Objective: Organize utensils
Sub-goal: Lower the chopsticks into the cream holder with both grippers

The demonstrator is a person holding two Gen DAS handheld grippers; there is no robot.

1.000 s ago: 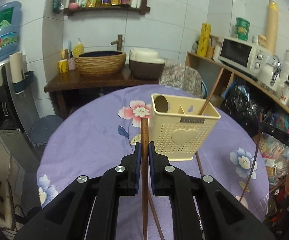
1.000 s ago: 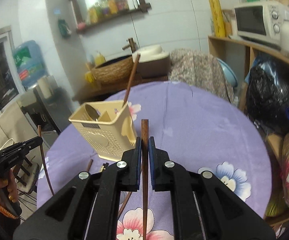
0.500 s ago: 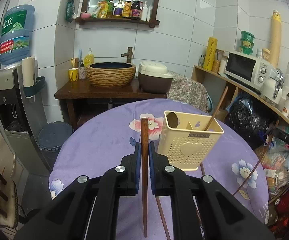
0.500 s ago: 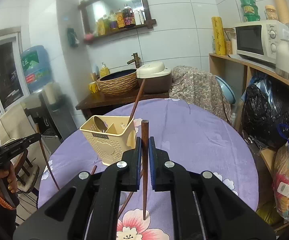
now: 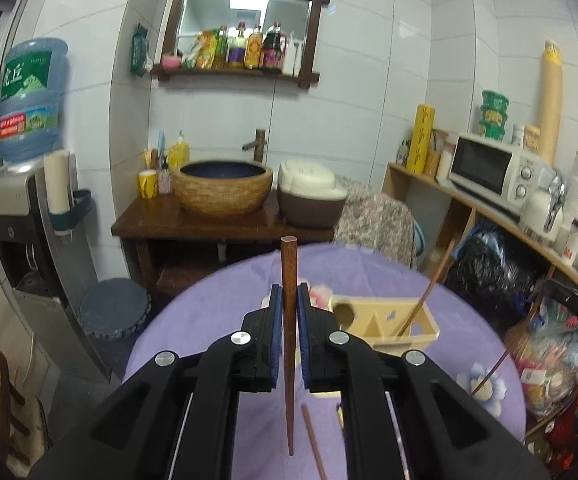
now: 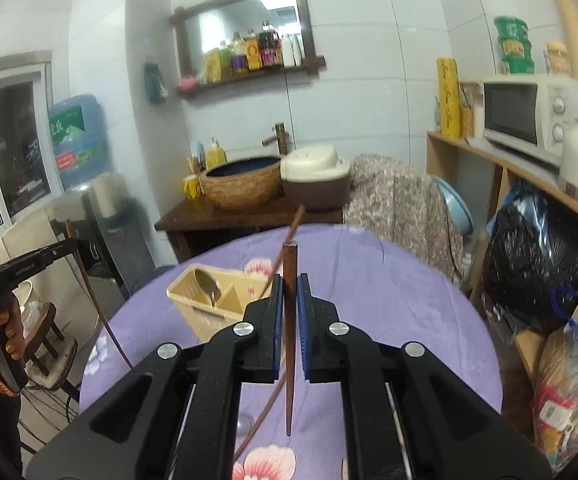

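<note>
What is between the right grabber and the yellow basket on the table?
In the right wrist view, only purple tablecloth separates the right gripper from the utensil holder; a leaning chopstick rises from the holder.

Both wrist views look forward over the table — sharing, seemingly, the sink wall.

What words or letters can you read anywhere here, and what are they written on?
"丘": second of two big white characters on the water jug; the first is unclear.
Red band lower on that jug: too small to read.
Yellow tube markings: blurred.
Shelf bottles: labels unreadable.
Left gripper side print: too small.
</note>
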